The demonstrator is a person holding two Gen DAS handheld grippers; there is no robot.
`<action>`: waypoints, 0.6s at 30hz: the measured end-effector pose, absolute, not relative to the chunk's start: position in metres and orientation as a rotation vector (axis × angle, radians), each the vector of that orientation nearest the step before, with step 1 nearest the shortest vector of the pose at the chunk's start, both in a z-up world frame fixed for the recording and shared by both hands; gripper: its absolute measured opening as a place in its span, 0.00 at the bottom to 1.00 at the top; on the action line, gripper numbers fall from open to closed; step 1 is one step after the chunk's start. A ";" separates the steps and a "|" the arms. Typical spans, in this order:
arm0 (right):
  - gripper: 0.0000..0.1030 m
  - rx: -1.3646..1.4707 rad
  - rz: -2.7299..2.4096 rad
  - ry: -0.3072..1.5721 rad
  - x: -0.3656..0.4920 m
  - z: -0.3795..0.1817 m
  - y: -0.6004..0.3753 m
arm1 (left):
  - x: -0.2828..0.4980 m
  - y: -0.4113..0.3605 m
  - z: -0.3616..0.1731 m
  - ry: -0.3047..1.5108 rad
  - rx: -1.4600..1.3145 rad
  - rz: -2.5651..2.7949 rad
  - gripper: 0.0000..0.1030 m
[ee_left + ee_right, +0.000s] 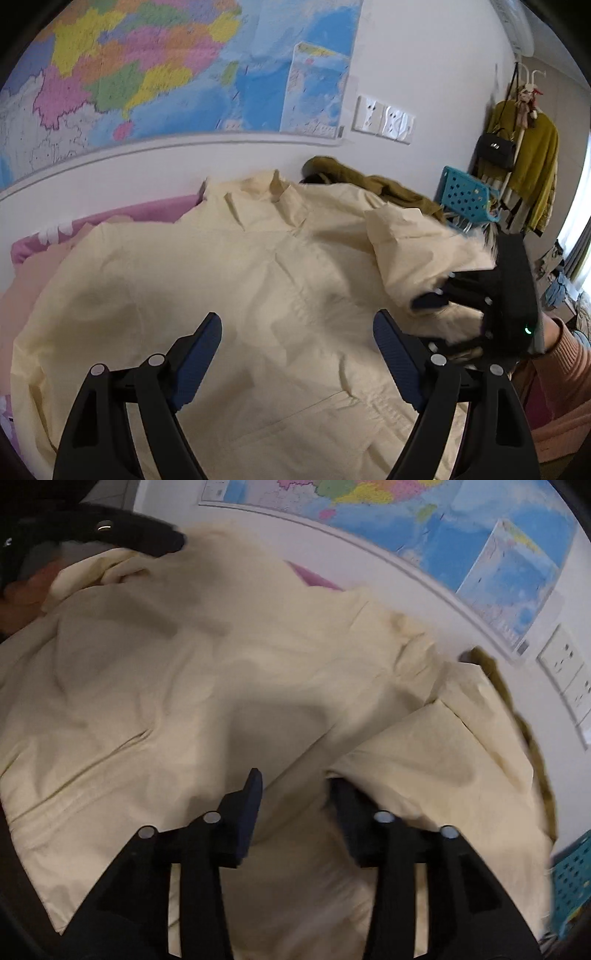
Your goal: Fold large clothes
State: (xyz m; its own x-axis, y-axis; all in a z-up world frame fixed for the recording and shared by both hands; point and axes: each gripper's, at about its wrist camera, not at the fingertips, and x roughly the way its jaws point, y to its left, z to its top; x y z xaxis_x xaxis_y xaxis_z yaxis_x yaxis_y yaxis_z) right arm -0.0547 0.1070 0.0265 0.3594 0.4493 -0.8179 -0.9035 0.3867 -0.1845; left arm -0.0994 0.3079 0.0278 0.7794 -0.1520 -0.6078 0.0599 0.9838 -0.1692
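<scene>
Left tongs [297, 332] hover spread over the large cream cotton jacket [229, 280]; right tongs [295, 786], half-spread at three o'clock, hold nothing. The folded sleeve [406, 251] might flop open.

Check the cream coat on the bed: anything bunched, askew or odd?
Yes. The cream coat lies mostly flat, but its sleeve on the right is crumpled and folded over near the right tongs. An olive garment lies heaped behind it.
</scene>
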 end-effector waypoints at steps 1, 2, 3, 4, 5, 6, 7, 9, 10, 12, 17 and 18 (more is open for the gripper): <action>0.48 -0.676 0.989 0.769 -0.056 0.033 0.101 | -0.099 0.309 0.026 0.674 -0.140 -0.112 0.79; 0.49 -0.602 1.008 0.782 -0.056 0.045 0.087 | -0.098 0.311 0.025 0.676 -0.141 -0.112 0.79; 0.49 -0.505 1.038 0.789 -0.056 0.061 0.070 | -0.098 0.313 0.024 0.677 -0.145 -0.112 0.79; 0.50 -0.447 1.043 0.778 -0.056 0.073 0.058 | -0.097 0.315 0.023 0.678 -0.147 -0.113 0.79; 0.58 -0.380 1.008 0.746 -0.053 0.090 0.039 | -0.097 0.316 0.023 0.678 -0.145 -0.110 0.79; 0.74 -0.340 0.964 0.726 -0.048 0.100 0.029 | -0.095 0.316 0.022 0.678 -0.143 -0.109 0.79; 0.82 -0.270 0.856 0.716 -0.035 0.108 0.003 | -0.094 0.316 0.022 0.676 -0.142 -0.113 0.79; 0.86 -0.164 0.710 0.756 -0.011 0.104 -0.030 | -0.092 0.314 0.022 0.675 -0.139 -0.117 0.79; 0.86 -0.061 0.643 0.811 0.008 0.095 -0.056 | -0.090 0.312 0.022 0.676 -0.135 -0.120 0.79; 0.85 0.053 0.536 0.889 0.031 0.074 -0.085 | -0.090 0.309 0.022 0.676 -0.128 -0.127 0.79; 0.12 0.210 0.665 1.002 0.059 0.043 -0.093 | -0.090 0.303 0.024 0.657 -0.103 -0.128 0.79; 0.10 0.184 0.681 0.968 0.057 0.053 -0.085 | -0.091 0.305 0.025 0.657 -0.108 -0.129 0.79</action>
State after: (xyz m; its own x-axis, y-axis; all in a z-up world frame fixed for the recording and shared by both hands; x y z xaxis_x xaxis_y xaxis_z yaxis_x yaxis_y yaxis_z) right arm 0.0571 -0.0853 0.0526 0.3797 0.6085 -0.6968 -0.4509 0.7794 0.4349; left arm -0.0910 0.3046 0.0247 0.7843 -0.1533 -0.6011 0.0853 0.9864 -0.1404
